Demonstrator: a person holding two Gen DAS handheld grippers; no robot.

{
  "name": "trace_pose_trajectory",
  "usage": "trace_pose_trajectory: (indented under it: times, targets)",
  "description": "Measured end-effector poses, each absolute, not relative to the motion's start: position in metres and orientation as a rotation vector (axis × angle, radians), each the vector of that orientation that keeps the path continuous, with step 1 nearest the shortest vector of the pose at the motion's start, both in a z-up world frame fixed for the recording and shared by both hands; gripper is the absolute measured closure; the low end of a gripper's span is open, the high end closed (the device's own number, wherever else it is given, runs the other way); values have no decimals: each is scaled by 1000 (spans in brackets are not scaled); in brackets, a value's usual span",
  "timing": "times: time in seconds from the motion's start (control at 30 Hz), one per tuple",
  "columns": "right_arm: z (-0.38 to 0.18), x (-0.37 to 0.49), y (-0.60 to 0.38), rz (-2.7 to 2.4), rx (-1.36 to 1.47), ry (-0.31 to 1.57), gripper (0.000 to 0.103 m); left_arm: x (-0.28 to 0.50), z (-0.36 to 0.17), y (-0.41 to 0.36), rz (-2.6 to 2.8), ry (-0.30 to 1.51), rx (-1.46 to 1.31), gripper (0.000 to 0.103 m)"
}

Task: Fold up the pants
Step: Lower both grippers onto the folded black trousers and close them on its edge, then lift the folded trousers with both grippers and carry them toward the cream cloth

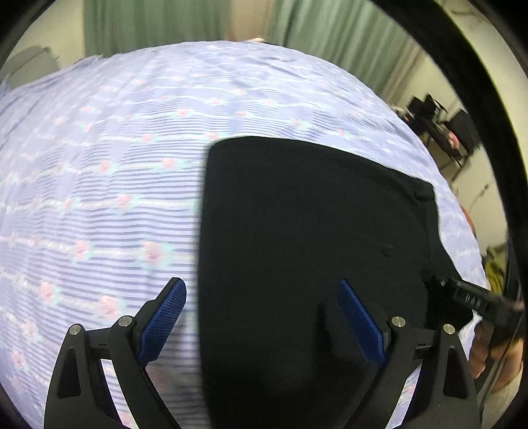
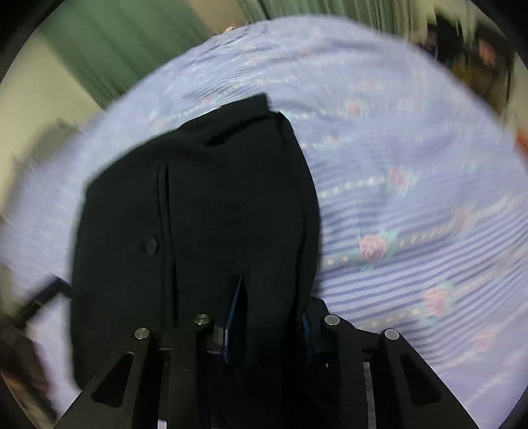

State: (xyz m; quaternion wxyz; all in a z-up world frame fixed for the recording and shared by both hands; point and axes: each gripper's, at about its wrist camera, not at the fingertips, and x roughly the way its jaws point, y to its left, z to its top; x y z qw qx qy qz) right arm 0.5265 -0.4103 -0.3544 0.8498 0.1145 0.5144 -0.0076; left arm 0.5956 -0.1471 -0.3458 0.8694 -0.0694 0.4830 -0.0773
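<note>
The black pants (image 1: 310,231) lie folded into a compact dark slab on a surface covered with a lilac striped cloth (image 1: 99,171) printed with pink roses; whether that surface is a bed or a counter cannot be told. In the right wrist view the pants (image 2: 204,211) show a round button, a long seam and a slit pocket, with one square corner pointing toward the far edge.

Green curtains (image 1: 330,29) hang behind the cloth, and dark chairs (image 1: 442,125) stand well apart at the right. The picture from the right wrist is blurred.

The left hand-held gripper (image 1: 260,316) is spread wide, its blue pads (image 1: 163,321) holding nothing; the left edge of the pants runs between them. The right hand-held gripper (image 2: 269,325) is closed on a fold of the pants, the fabric bunched between its fingers and draping over them. It also shows at the right edge of the left wrist view (image 1: 439,283).
</note>
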Motion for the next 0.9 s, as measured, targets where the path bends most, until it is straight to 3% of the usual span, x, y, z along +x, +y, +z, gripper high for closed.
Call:
trace_pose_trajectory:
  times: [0.43, 0.53, 0.6, 0.67, 0.73, 0.8, 0.9]
  targets:
    - [-356, 529, -393, -86, 69, 1079, 73, 633, -397, -109, -367, 1140, -419, 20]
    - [-356, 528, -398, -79, 100, 1078, 73, 635, -390, -113, -419, 1155, -488, 44]
    - [-356, 528, -399, -73, 102, 1078, 73, 625, -372, -115, -475, 1096, -518, 42]
    - [-357, 529, -401, -65, 107, 1075, 73, 624, -367, -121, -511, 1073, -485, 31]
    - [-358, 528, -407, -54, 151, 1073, 72, 633, -382, -129, -474, 1139, -441, 31]
    - [-359, 526, -416, -42, 219, 1070, 72, 646, -405, -131, -428, 1235, -444, 38]
    - [-357, 526, -417, -52, 221, 1072, 72, 648, -400, -141, -391, 1237, -401, 48]
